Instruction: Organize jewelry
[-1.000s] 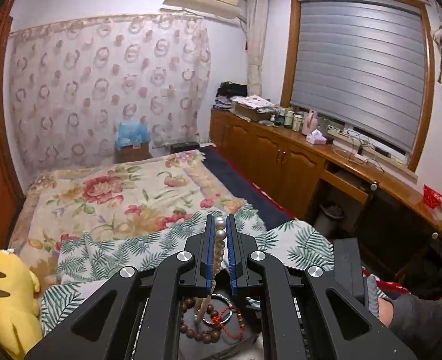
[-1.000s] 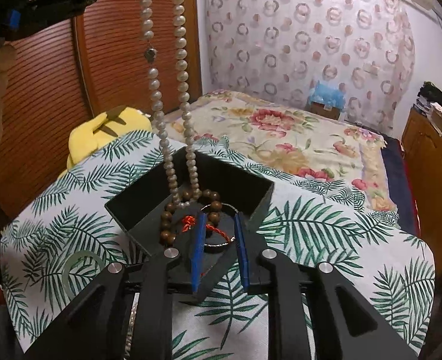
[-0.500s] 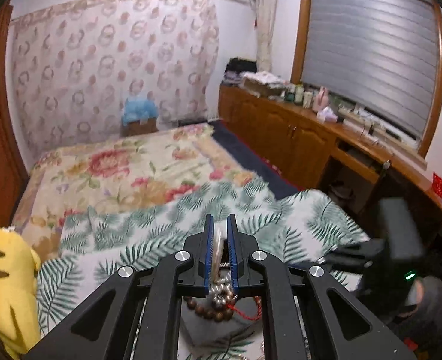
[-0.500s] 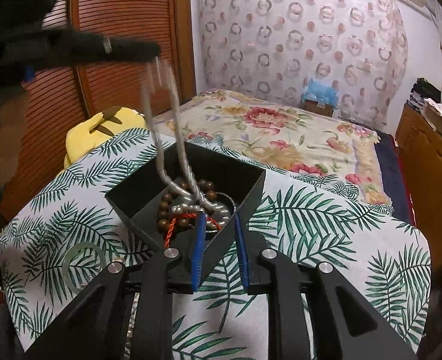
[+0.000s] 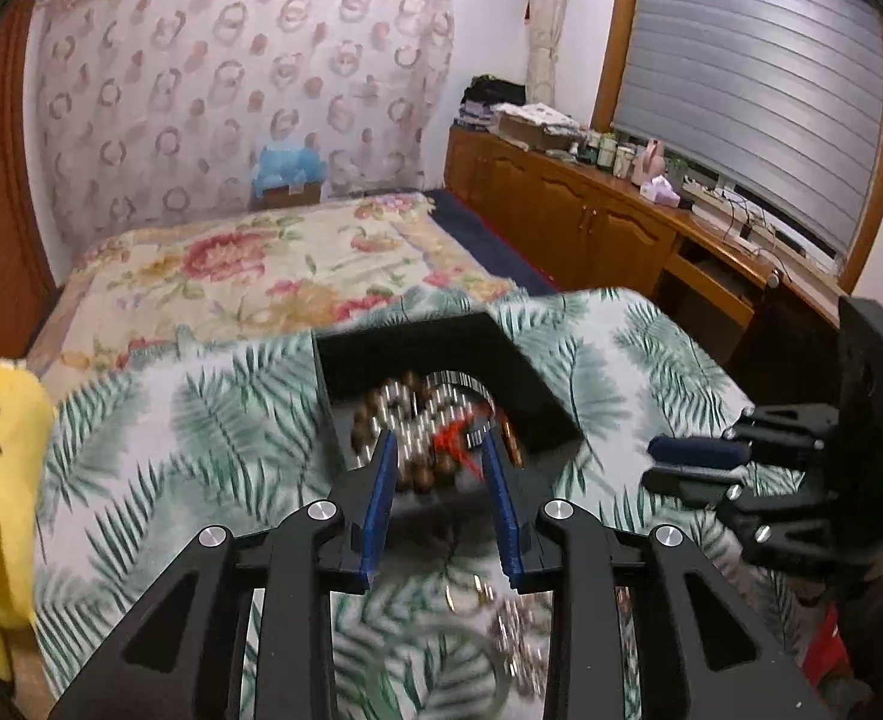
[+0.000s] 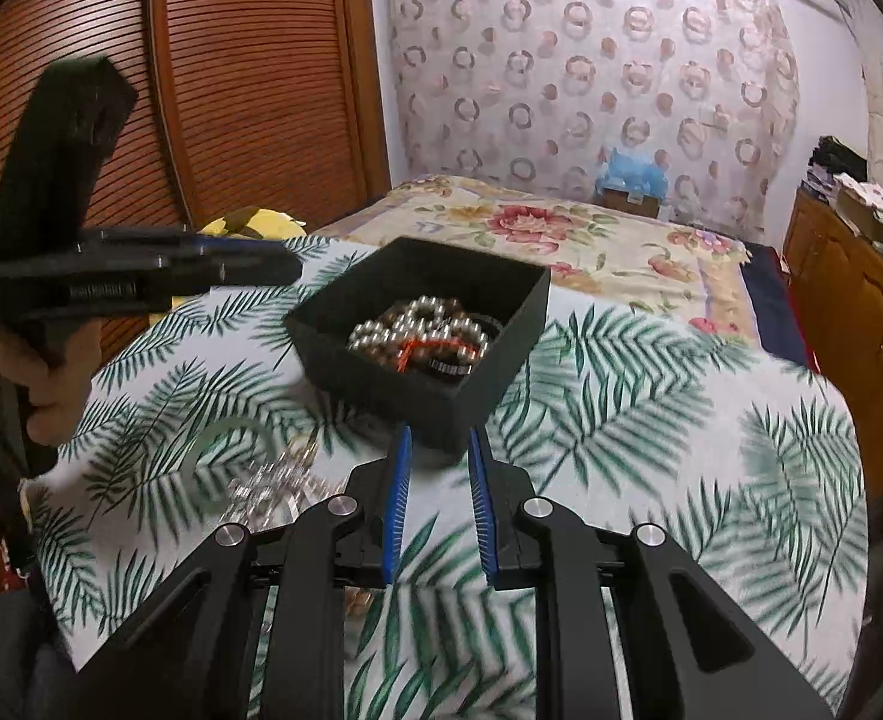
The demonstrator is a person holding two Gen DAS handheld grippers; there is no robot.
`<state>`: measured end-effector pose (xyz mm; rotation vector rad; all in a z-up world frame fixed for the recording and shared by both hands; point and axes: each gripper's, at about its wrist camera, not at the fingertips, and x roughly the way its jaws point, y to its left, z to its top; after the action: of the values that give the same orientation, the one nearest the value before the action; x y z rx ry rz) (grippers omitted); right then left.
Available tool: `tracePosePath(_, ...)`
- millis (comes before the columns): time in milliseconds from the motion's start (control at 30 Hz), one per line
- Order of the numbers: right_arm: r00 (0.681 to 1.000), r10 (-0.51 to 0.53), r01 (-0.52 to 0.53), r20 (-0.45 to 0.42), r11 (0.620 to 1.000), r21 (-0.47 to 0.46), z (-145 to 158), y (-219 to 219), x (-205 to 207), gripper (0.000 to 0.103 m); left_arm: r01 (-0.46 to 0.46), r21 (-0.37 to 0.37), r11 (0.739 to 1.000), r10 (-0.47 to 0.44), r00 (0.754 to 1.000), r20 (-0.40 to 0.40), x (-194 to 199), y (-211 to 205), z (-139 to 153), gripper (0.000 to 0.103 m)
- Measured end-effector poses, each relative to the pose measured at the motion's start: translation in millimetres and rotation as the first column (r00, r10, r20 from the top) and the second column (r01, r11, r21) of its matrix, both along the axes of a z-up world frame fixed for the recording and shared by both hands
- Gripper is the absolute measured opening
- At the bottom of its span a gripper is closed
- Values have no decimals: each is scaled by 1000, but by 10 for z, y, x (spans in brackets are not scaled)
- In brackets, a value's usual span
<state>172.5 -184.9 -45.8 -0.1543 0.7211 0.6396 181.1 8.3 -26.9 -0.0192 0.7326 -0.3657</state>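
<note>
On the palm-print bench [image 6: 651, 420] the black box [image 6: 441, 396] already holds the pearl necklace [image 6: 405, 324], the left claw [image 5: 438, 450] opening empty above it, the right claw [image 6: 435, 456] parted and idle, so I'd reckon the loose jewelry [image 6: 273, 480] beside the box comes next

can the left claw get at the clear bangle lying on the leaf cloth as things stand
Probably yes. The left claw, its jaws opening with nothing between them, hangs over the black square box; the clear glass bangle lies uncovered on the palm-leaf cloth beside it, below the claw.
</note>
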Motion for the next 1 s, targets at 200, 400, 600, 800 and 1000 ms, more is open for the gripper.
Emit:
tracePosePath(200, 1000, -15, 15, -14, 1000, -1, -98, -89, -281, 22, -10, -13, 1000, 10, 999, -45, -265, -7, -245, 27)
tracePosePath(400, 998, -37, 38, -42, 999, 12, -183, -201, -516, 22, -26, -31, 999, 24, 996, -83, -424, -26, -399, 27)
tracePosePath(600, 996, -56, 57, -66, 998, 12, -303, -308, -698, 22, -1, -35, 999, -3, 993, -115, -500, -189, -498, 27)
tracePosePath(800, 994, -58, 59, -92, 998, 11, -399, -356, -792, 22, -9, -45, 999, 3, 989, -148, -461, -274, -595, 27)
tracePosePath(1000, 995, -53, 54, -84, 998, 13, -438, -353, -826, 22, -28, -4, 1000, 27, 987, -158, -412, -317, -678, 27)
